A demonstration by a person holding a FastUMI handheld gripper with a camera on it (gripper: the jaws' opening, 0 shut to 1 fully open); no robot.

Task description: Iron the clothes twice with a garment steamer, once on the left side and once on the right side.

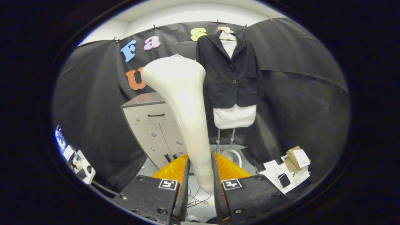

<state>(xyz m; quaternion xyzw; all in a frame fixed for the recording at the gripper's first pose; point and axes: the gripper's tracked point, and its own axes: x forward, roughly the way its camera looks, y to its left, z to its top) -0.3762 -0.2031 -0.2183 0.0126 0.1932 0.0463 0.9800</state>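
Note:
My gripper is shut on the handle of a cream-white garment steamer, both fingers pressing its lower shaft. The steamer rises from between the fingers and widens to a flat head at the top, leaning slightly left. Beyond it and just to its right hangs a dark blazer over a white dress form on a metal stand. The steamer head stands apart from the blazer, in front of its left sleeve, and covers part of that edge.
A grey cabinet with a drawer and doors stands behind the steamer to the left. A low white table with a cardboard box and small items sits to the right. Cables lie on the floor below the fingers.

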